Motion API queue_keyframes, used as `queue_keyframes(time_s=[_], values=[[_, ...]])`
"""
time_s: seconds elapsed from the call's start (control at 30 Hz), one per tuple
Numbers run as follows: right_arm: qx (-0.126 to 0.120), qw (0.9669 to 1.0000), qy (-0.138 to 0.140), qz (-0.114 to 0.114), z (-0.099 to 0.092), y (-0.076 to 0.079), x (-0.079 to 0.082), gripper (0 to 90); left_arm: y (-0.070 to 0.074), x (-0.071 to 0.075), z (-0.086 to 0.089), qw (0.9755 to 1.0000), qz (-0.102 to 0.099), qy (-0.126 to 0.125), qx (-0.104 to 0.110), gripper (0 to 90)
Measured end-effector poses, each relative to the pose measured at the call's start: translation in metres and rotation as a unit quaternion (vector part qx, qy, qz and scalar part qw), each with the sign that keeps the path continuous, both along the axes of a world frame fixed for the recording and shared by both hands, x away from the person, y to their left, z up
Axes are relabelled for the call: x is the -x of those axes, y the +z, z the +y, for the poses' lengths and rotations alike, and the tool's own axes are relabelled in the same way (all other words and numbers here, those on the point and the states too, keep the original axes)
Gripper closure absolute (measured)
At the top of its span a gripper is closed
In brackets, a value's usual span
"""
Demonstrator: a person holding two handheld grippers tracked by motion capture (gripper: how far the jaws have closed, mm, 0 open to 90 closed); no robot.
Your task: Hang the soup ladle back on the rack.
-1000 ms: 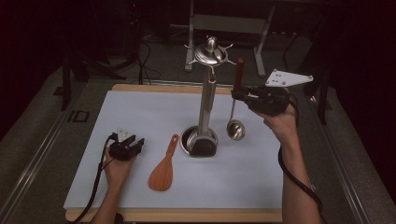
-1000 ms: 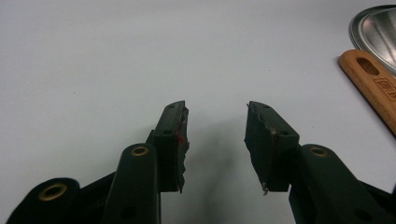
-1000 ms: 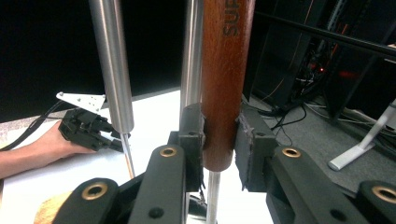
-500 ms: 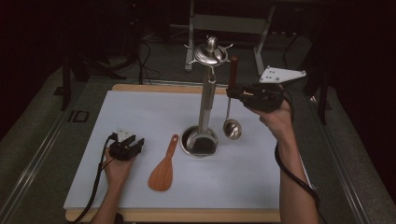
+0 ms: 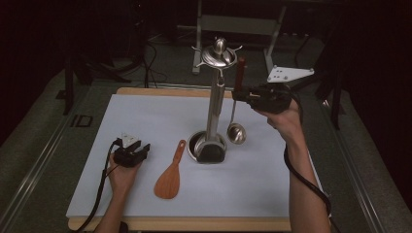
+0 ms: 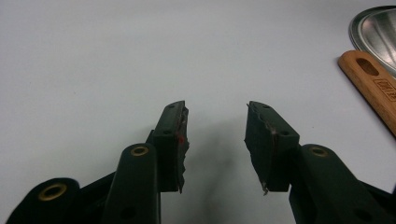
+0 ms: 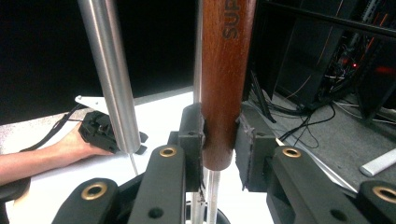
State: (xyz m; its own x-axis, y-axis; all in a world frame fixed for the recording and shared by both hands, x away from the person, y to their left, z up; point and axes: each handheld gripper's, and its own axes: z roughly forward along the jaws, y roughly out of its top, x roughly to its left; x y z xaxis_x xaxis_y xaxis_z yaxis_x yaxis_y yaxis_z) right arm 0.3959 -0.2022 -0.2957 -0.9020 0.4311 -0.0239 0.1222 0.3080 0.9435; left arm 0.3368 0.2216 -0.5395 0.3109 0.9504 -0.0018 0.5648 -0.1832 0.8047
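your right gripper [image 5: 241,93] pinches the ladle [image 5: 236,132] by its wooden handle beside the rack [image 5: 218,55], left gripper [image 5: 138,152] spread and idle on the mat; a slack pinch could let it swing, clip the pole and drop.

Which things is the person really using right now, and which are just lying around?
In use:
right gripper, shut on the ladle
utensil stand, beside the ladle

Lying about:
wooden spatula
left gripper, open, resting on the white mat
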Motion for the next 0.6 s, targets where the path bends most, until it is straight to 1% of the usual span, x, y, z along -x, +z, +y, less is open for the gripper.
queue_keyframes(time_s=[0.23,0.37,0.4,0.5,0.6], values=[[0.004,1.0,0.002,0.005,0.0026,-0.0012,-0.0025,73.5,0.0,0.0,0.0001,1.0,0.0,0.0,0.0,58.9],[0.002,1.0,0.004,0.007,0.0036,-0.0016,-0.0036,73.0,0.0,0.0,0.0001,1.0,-0.001,0.001,0.002,58.9],[0.002,1.0,0.004,0.008,0.0035,-0.0016,-0.0037,72.3,0.0,0.0,0.0001,1.0,-0.001,0.0,0.001,58.8],[-0.002,1.0,0.0,0.005,0.0015,-0.0008,-0.0033,66.5,0.0,0.0001,0.0001,1.0,-0.001,0.0,0.001,58.8],[-0.001,1.0,-0.007,-0.001,-0.0014,0.0006,-0.0013,62.1,0.0,0.0,0.0001,1.0,0.0,0.0,0.0,58.8]])
